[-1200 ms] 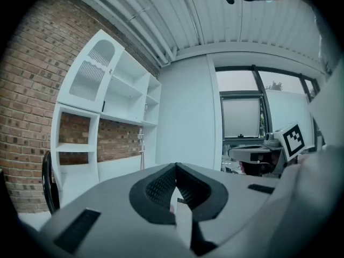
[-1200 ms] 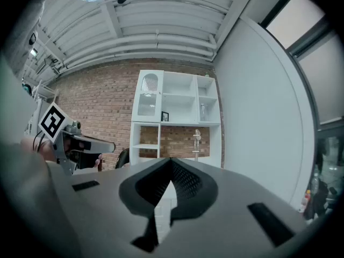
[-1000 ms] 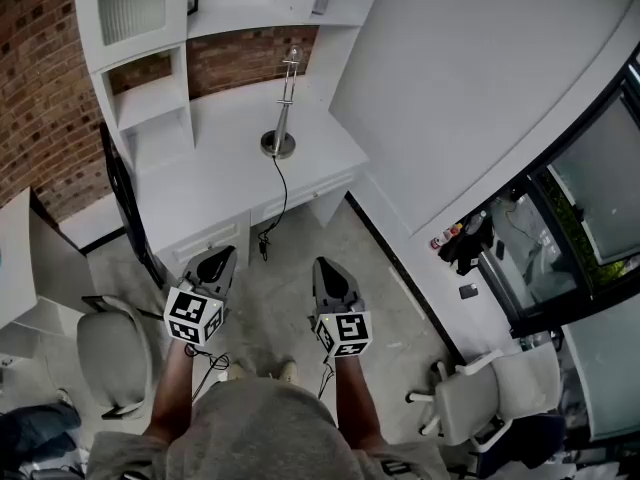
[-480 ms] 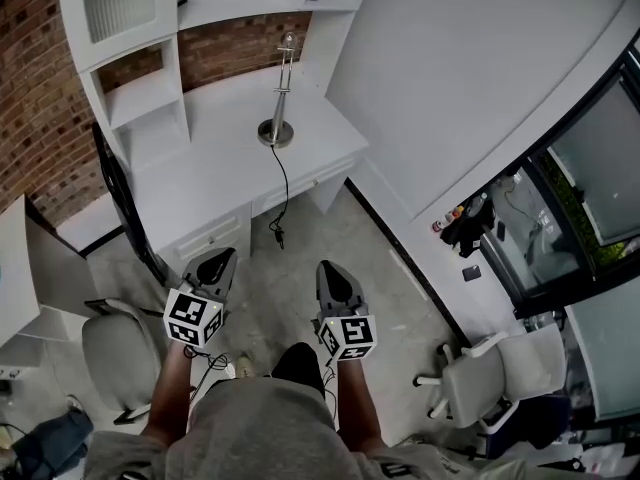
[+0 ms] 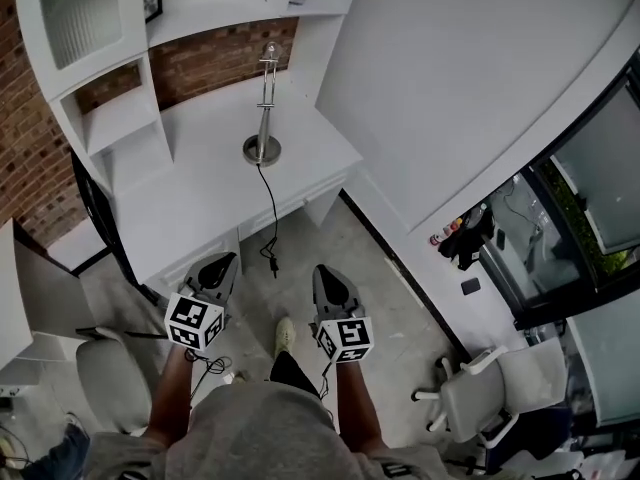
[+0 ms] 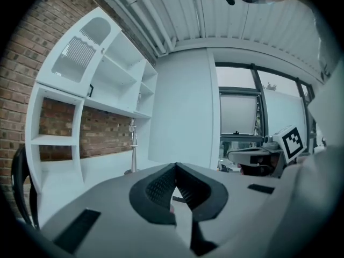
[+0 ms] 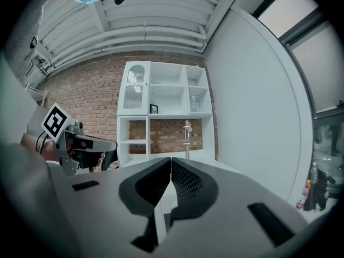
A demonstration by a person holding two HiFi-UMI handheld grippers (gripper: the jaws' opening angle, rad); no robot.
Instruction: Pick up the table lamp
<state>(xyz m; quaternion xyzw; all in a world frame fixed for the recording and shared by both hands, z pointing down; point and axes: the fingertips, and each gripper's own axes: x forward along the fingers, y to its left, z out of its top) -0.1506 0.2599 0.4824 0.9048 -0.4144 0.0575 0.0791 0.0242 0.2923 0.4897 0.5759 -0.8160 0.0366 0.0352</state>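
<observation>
Silver, slim and metal: table lamp [image 5: 264, 108] in the head view. Stands upright on its round base near the back of the white table [image 5: 190, 193], just in front of the red brick wall [image 5: 215, 58]. Thin black cord [image 5: 272, 206] from the base across the table, hanging over the front edge toward the grey concrete floor [image 5: 300, 248]. Tall white shelf unit [image 5: 100, 28] above and to the left of the table. Low in that view, grey left gripper [image 5: 223, 259] and grey right gripper [image 5: 321, 269] side by side over the floor, both pointing toward the table, well apart from the table lamp, each with its marker cube at the rear. White office chair [image 5: 480, 398] at lower right.

Left gripper view: left gripper [image 6: 174, 166] with jaws pressed together, nothing between them. Table lamp [image 6: 133, 149] far ahead on the table, left of the jaw tips. Right gripper [image 6: 269, 156] at the right edge.

Right gripper view: right gripper [image 7: 171, 161] likewise closed tight and empty. Table lamp [image 7: 187, 138] small, just above and right of the jaw tips, in front of the brick wall, below the shelf unit [image 7: 161, 90]. Left gripper [image 7: 80, 144] at the left.
</observation>
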